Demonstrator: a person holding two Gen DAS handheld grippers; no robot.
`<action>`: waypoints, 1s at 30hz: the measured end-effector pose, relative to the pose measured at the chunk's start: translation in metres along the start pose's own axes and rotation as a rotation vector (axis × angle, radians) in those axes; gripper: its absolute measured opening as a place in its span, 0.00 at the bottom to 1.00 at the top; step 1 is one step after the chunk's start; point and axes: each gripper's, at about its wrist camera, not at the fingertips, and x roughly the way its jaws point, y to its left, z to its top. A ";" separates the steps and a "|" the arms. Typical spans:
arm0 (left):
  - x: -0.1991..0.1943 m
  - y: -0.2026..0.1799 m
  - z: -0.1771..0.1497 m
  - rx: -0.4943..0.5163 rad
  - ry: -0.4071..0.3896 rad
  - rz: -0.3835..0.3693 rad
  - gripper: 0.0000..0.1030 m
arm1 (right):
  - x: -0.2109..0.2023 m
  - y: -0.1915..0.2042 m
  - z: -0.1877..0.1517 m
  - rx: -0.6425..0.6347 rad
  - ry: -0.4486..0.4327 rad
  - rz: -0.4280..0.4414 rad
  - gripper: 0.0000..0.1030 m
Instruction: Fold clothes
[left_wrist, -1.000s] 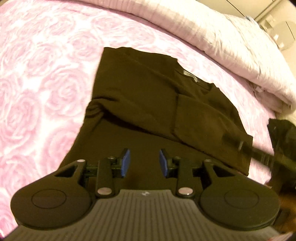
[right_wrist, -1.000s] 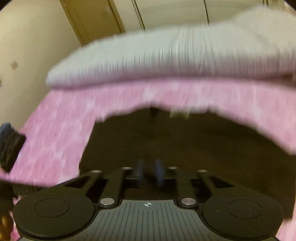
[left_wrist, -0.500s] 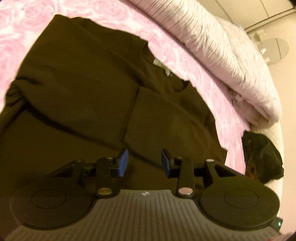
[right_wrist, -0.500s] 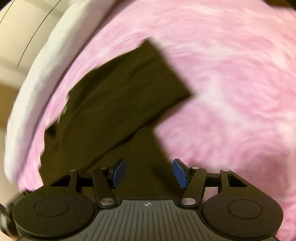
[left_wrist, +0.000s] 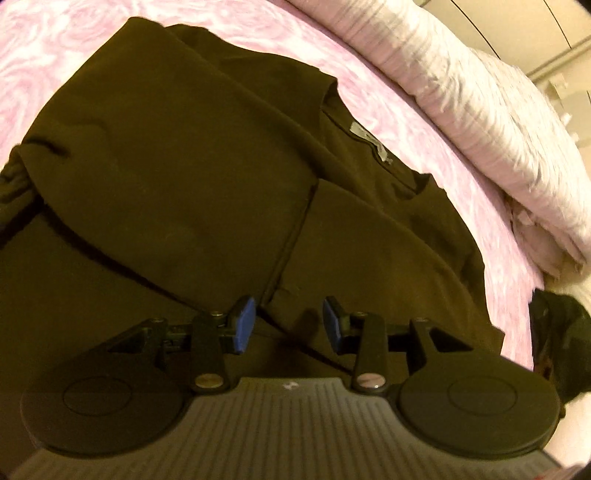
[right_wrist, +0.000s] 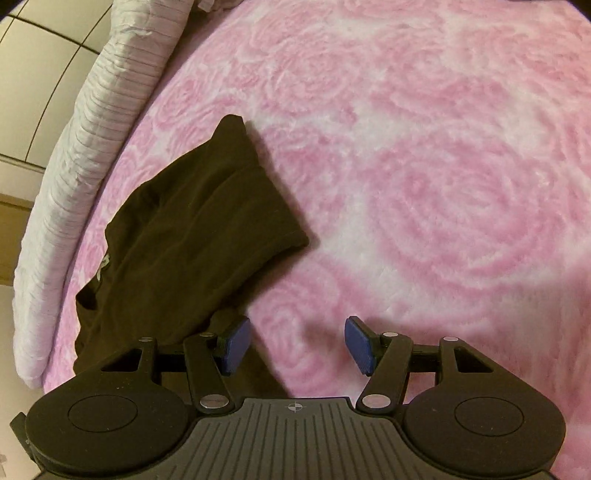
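A dark brown long-sleeved shirt (left_wrist: 192, 155) lies flat on the pink rose-patterned bedspread (left_wrist: 424, 122), collar and label toward the far side, both sleeves folded across the chest. My left gripper (left_wrist: 288, 325) hangs low over the shirt with its blue pads open; the cuff end of the folded right-hand sleeve (left_wrist: 369, 258) shows between them, untouched. In the right wrist view the shirt (right_wrist: 184, 240) is at the left. My right gripper (right_wrist: 295, 343) stands open over bare bedspread (right_wrist: 443, 184), its left pad at the shirt's side edge, nothing between the fingers.
A white ribbed quilt (left_wrist: 480, 103) runs along the far edge of the bed and shows at the left as the quilt (right_wrist: 74, 184) in the right wrist view. A dark bundle (left_wrist: 557, 332) lies at the bed's right edge. Pale wall panels stand behind.
My left gripper has come down closer to the shirt, over the folded sleeve. My right gripper has rolled and swung off the shirt to the bedspread beside it, its jaws now wider.
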 end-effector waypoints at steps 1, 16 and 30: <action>0.002 -0.002 0.000 -0.001 -0.006 -0.010 0.34 | 0.000 0.000 0.000 -0.004 0.002 -0.001 0.59; -0.107 -0.016 0.043 0.427 -0.432 -0.004 0.02 | 0.000 0.019 0.000 -0.042 -0.021 0.000 0.59; -0.094 0.063 0.034 0.389 -0.397 0.179 0.02 | 0.038 0.075 -0.007 -0.225 0.041 -0.023 0.59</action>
